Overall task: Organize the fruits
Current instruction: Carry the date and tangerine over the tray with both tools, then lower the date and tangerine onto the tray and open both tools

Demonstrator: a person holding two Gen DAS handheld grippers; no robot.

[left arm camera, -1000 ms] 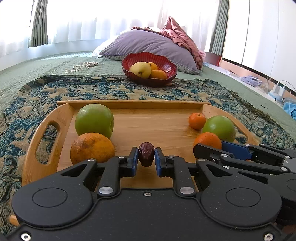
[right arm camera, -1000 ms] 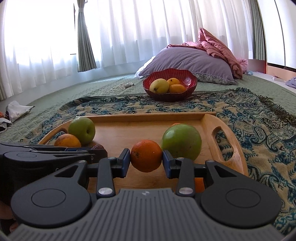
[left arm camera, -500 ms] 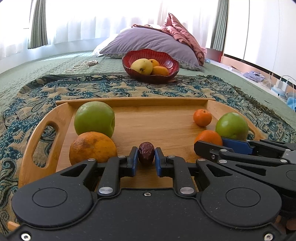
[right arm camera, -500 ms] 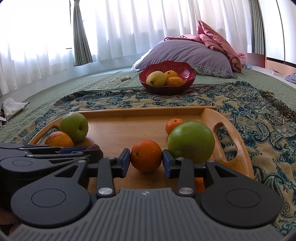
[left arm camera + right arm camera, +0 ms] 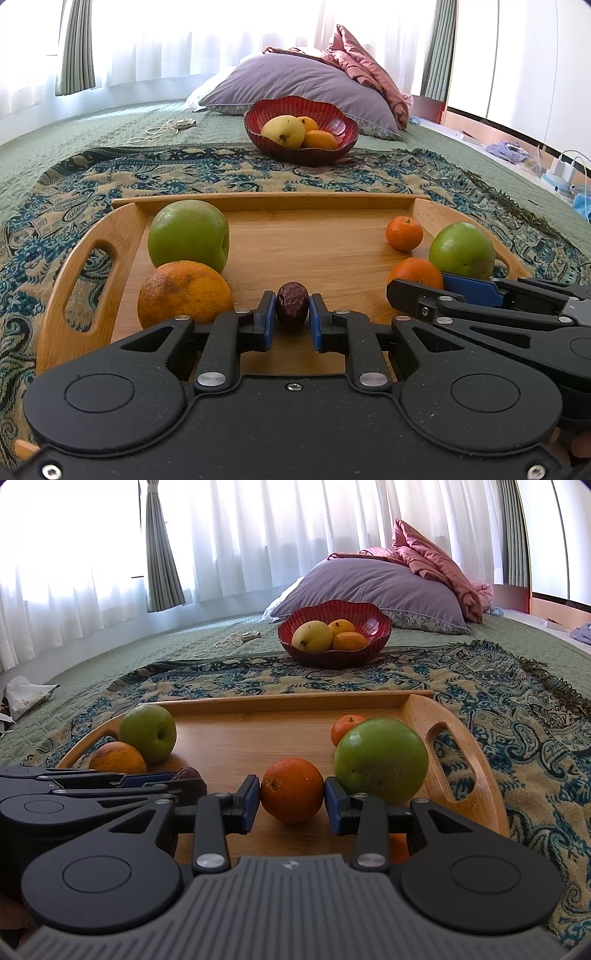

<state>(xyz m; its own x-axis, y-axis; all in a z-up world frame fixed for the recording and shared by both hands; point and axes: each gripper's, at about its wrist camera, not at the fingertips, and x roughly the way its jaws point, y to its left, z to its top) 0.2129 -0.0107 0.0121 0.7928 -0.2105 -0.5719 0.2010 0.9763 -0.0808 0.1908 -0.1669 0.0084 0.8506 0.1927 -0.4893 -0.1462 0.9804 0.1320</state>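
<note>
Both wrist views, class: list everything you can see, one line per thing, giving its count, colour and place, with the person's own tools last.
tray: one, wooden, on the patterned blanket.
green apples: two, one at each end of the tray.
large orange: one, dull orange, in front of the left apple.
small oranges: two, one loose near the right apple, one between the right gripper's pads.
date: one, dark brown, between the left gripper's pads.
bowl: one, red, beyond the tray, holding one yellow and two orange fruits.
pillow: one, purple, behind the bowl.
blanket: one, blue and tan.
left gripper: black, shut on the date.
right gripper: black, shut on an orange.
</note>
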